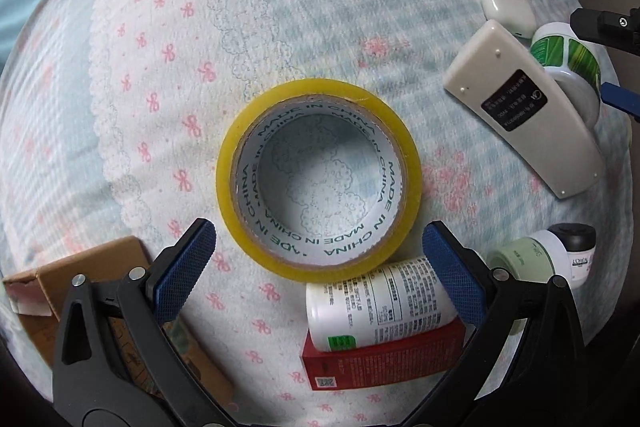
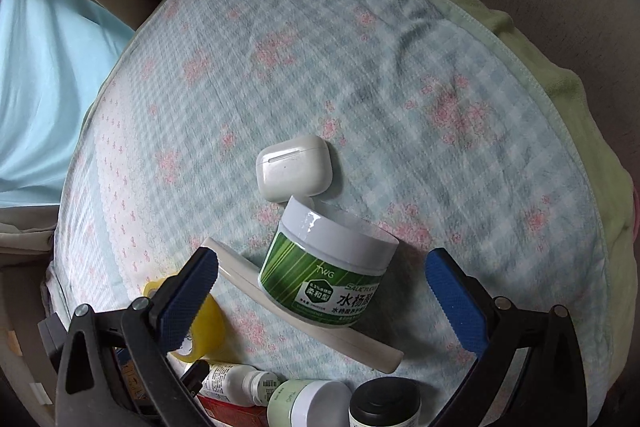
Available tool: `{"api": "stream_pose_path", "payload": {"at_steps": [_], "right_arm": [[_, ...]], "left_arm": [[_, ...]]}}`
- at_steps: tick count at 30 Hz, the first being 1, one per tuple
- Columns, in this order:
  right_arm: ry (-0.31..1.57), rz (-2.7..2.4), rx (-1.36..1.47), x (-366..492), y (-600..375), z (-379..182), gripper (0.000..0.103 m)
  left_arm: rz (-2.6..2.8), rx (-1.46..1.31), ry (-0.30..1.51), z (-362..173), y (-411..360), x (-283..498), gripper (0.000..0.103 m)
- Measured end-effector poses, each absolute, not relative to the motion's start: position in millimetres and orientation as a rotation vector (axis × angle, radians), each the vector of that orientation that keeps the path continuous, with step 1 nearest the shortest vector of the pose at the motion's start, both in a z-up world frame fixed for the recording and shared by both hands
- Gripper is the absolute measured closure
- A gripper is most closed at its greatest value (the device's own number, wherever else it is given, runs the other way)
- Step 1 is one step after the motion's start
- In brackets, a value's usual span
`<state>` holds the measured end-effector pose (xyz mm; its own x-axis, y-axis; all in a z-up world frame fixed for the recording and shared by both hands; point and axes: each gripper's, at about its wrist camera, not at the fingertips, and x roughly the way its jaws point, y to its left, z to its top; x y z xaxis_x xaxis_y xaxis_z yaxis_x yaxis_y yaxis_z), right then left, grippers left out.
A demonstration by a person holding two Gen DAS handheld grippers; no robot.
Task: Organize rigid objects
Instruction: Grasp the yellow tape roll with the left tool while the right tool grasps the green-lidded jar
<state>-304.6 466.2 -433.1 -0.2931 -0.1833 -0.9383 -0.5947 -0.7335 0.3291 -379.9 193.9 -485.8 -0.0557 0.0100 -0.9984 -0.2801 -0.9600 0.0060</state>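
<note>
**Two open tools over a cluttered bed cover**

Where the left tool [image 1: 318, 267] reaches forward, its blue-padded fingers stand wide apart and hold nothing. Part of the white bottle [image 1: 376, 303] lies between them, its right end hidden behind the right finger. The bottle rests on a red box [image 1: 384, 359], whose right end is also covered by the tool. Just ahead of the fingertips, touching the bottle's upper edge, a roll of yellow tape [image 1: 318, 183] lies flat on the bed cover [image 1: 160, 47], which is printed with pink bows and pale checks. A cardboard box [image 1: 80, 275] at lower left is partly hidden behind the left finger. At right, a pale remote [image 1: 528, 111] lies face down and tilted. Beyond the right finger, a pale green jar [image 1: 528, 259] and a small black-capped container [image 1: 578, 247] lie side by side.

The right tool [image 2: 320, 291] is likewise spread open and empty. A white jar with a green label [image 2: 328, 263] sits between its fingers, tilted, leaning on the long edge of the remote [image 2: 312, 319]. A white earbud case [image 2: 294, 167] rests just beyond the jar, touching its lid. The tape [image 2: 200, 327] is half hidden behind the left finger. Along the bottom edge, the bottle, green jar and black cap are cut off. The jar label's small print is too blurred to read.
</note>
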Motion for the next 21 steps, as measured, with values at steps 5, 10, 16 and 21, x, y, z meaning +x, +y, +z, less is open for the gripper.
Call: {"api": "stream_pose_path", "payload": {"at_steps": [5,10,16,21], "right_arm": [[1.016,2.077,-1.661,-310,468,-446,0.000],[1.073,2.007,-1.648,-310,474,-460,0.000],[1.157,1.913,-1.626,-303,478,-476,0.018],[1.190,1.929,-1.603,-300,476,-473,0.033]], "left_arm": [[2.150,-2.010,0.304,-498,196,-390,0.001],[2.132,-2.005,0.334,-512,204,-401,0.001],[2.143,-1.995,0.363,-518,213,-406,0.003],[2.162,-1.993,0.352,-514,218,-411,0.006]]}}
